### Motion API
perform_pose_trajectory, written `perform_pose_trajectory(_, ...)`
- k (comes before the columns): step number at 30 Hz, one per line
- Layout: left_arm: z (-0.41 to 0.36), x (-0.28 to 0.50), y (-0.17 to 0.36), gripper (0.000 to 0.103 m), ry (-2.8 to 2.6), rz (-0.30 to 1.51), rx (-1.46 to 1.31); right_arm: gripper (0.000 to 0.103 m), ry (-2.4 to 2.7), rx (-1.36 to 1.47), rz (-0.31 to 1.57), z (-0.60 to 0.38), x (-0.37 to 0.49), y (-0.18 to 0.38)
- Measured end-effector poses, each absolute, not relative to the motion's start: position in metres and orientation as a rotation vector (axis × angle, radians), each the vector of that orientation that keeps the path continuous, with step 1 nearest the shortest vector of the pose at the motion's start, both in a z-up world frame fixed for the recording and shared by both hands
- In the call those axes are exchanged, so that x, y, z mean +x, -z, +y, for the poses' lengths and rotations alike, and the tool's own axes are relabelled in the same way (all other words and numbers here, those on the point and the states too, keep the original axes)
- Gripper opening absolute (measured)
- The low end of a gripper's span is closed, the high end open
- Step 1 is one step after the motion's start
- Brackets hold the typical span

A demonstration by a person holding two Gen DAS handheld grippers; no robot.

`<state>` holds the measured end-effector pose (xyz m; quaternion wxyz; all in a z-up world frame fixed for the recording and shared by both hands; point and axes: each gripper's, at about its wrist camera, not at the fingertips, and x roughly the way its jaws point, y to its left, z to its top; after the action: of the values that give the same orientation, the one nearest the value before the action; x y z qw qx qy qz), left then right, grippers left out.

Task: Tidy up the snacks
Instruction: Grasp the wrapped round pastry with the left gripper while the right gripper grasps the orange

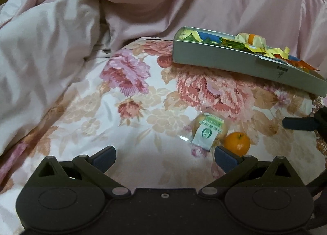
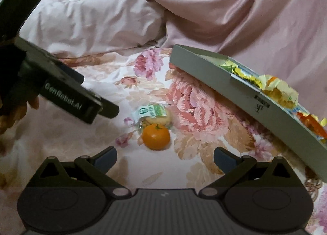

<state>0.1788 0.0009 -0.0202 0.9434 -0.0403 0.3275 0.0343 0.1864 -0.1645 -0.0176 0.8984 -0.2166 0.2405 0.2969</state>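
A wrapped pastry (image 1: 208, 130) in clear plastic with a green-and-white label lies on the floral bedspread (image 1: 132, 116), touching a small orange (image 1: 237, 143) on its right. Both also show in the right wrist view: the pastry (image 2: 155, 115) and the orange (image 2: 156, 136) in front of it. A grey box (image 1: 214, 57) holding several wrapped snacks sits tilted at the back right; it also shows in the right wrist view (image 2: 235, 96). My left gripper (image 1: 164, 158) is open and empty, short of the pastry. My right gripper (image 2: 165, 158) is open and empty, just short of the orange.
A rumpled pink duvet (image 1: 61, 51) is piled at the back and left of the bedspread. The left gripper's body (image 2: 61, 92) reaches in from the left in the right wrist view. A right gripper fingertip (image 1: 298, 123) shows at the right edge.
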Motion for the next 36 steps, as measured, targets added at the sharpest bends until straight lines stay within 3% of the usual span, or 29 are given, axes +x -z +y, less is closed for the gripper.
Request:
perform_pose_trajectory(13, -0.003, 0.218, 0.021, 0.102, -0.083, 0.674, -0.174, 0.098, -0.662, -0.515, 0.466, -0.144, 0.204, 0.040)
perform_pose_trajectory(21, -0.007, 0.222, 0.018, 0.102, -0.091, 0.682, -0.162, 0.071, -0.699, -0.471, 0.474, -0.147, 0.214, 0.036)
perform_pose_trajectory(27, -0.012, 0.223, 0.018, 0.102, -0.119, 0.687, -0.140, 0.041, -0.719, -0.467, 0.498, -0.147, 0.215, 0.034)
perform_pose_trajectory(36, -0.017, 0.224, 0.017, 0.102, -0.096, 0.695, -0.120, 0.040, -0.697, -0.472, 0.537, -0.158, 0.214, 0.024)
